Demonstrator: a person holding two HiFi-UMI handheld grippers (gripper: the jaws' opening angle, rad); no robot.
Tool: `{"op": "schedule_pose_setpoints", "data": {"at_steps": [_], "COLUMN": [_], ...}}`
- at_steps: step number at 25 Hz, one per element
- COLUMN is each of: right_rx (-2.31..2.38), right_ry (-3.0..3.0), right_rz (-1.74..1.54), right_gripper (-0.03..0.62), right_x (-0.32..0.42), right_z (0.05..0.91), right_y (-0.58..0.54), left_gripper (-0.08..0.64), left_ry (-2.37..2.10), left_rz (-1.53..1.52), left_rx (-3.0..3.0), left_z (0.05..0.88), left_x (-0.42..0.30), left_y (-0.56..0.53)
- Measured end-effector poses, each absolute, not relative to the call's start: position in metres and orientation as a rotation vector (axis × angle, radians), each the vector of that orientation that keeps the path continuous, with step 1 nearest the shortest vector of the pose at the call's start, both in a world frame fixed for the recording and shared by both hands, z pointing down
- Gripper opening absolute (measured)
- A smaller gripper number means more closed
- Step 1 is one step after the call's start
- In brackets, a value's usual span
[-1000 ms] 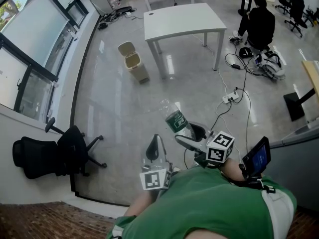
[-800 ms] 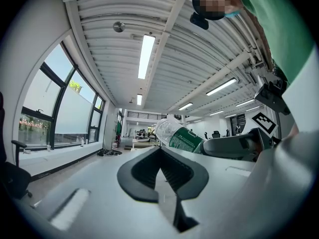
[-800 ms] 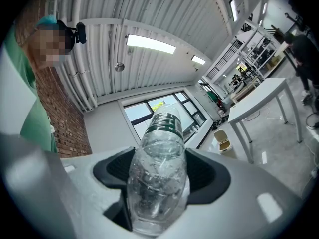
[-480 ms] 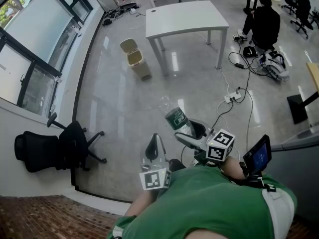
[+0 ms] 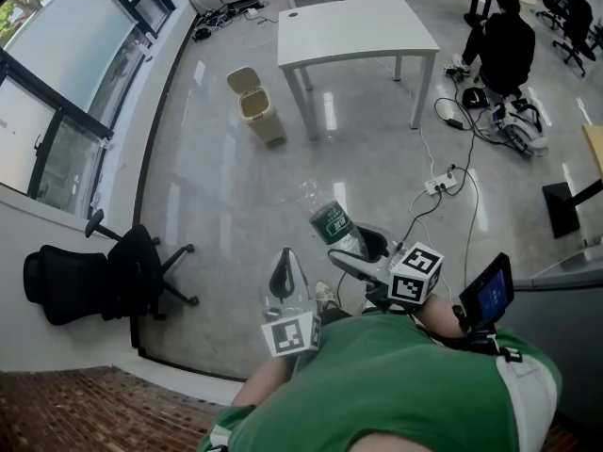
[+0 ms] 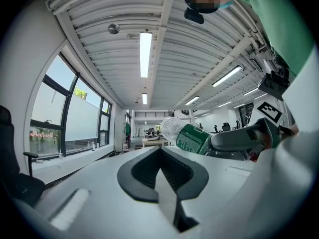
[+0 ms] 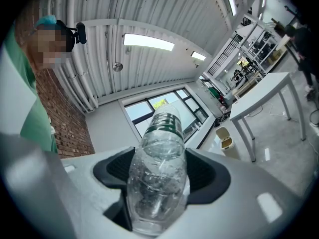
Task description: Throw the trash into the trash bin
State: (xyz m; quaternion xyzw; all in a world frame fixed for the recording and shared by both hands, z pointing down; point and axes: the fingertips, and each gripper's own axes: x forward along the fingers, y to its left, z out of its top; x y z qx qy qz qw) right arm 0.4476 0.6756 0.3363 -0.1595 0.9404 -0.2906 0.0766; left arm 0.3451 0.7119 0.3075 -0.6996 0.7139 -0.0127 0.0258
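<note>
Nearest, low in the head view, the left tongs [image 5: 285, 274] are pressed together with nothing between them, tips pointing away from the person. Just to their right, the right tongs [image 5: 364, 250] are clenched on a clear plastic bottle [image 5: 330, 222] with a green label. They grip one end of it. Its long axis runs out from the jaws toward the far side, leaning slightly left. I cannot tell which end carries the cap.

Beyond lies bare floor. The trash bin [image 5: 254, 109] stands far off and to the left of the bottle, well apart from it, with its lid tipped up and its mouth open. It sits just beside the left end of a white tabletop [image 5: 353, 28].

The bottle's free end already points roughly at the bin, so the coming move probably turns on closing that gap, far and left. The right hand carries the load, and the empty left one is on the bin's side. Letting go from here would likely fall short.
</note>
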Motion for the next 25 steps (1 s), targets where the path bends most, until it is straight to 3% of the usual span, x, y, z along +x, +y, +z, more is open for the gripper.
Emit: {"op": "schedule_pose_setpoints", "data": {"at_steps": [25], "right_rx": [-0.605], "right_ry": [2.833], "right_rz": [-0.833], "right_gripper": [0.321], "right_x": [0.294], "right_z": [0.333], "right_y": [0.607], "left_gripper": [0.005], "left_ry": [1.958], "left_rz": [-0.018], "left_rx": [-2.283], "left_z": [0.312], "left_x": [0.204], "left_y": [0.642]}}
